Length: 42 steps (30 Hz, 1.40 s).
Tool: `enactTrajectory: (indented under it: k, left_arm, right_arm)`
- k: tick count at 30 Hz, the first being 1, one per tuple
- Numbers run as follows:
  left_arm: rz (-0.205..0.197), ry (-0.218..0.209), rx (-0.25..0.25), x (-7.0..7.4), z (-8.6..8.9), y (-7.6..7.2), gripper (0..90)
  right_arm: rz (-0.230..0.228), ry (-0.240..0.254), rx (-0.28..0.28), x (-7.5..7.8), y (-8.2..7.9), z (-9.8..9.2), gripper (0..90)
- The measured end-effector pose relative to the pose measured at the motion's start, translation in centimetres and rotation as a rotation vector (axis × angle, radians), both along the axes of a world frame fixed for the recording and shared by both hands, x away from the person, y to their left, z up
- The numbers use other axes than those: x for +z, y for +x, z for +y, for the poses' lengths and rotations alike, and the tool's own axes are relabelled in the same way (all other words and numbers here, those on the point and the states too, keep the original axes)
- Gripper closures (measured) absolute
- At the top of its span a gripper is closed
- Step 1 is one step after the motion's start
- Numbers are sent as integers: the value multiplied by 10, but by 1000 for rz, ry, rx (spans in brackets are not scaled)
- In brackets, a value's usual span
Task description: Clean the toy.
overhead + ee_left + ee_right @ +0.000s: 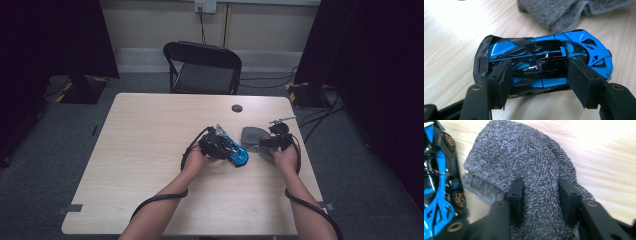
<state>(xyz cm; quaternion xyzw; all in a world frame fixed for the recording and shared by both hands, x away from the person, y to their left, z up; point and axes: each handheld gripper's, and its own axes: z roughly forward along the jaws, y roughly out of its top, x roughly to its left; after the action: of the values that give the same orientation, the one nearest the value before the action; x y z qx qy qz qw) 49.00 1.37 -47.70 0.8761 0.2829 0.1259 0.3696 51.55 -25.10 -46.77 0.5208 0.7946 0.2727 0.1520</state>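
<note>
- Table (150, 150): pale wood, under both grippers, with a small dark disc (237, 108) well beyond them
- Chair (202, 67): black, past the table's far edge, well away from both grippers
- Cloth (524, 165): grey and nubbly, lying on the table; a fold of it sits between the right gripper's (541, 192) jaws, whose pads flank it, though whether they press it I cannot tell
- Left gripper (541, 75): clenched across the car's middle, one pad on each side
- Car (544, 65): blue and black toy, in the left gripper's jaws, just beside the cloth's edge and left of the right gripper
</note>
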Motion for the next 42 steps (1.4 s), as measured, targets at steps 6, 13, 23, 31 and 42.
enactTrajectory:
  k: [6, 13, 23, 31, 42]
  left_arm:
    - [5, -2, -2, 0, -1, -1, 370]
    - [-1, -7, 4, -1, -2, -3, 371]
    - [0, 2, -2, 0, -3, -3, 370]
    - [1, 0, -2, 0, -3, -3, 370]
    - [1, -8, -12, 0, -1, -1, 370]
  right_arm:
    - [-36, -20, 113, 4, -8, 0, 441]
    - [-58, 21, 120, 10, -10, -22, 411]
    - [-42, -11, 196, -16, -16, -9, 473]
    - [-35, 89, 49, -4, -13, -1, 707]
    - [-60, 11, 23, -5, 16, 44, 710]
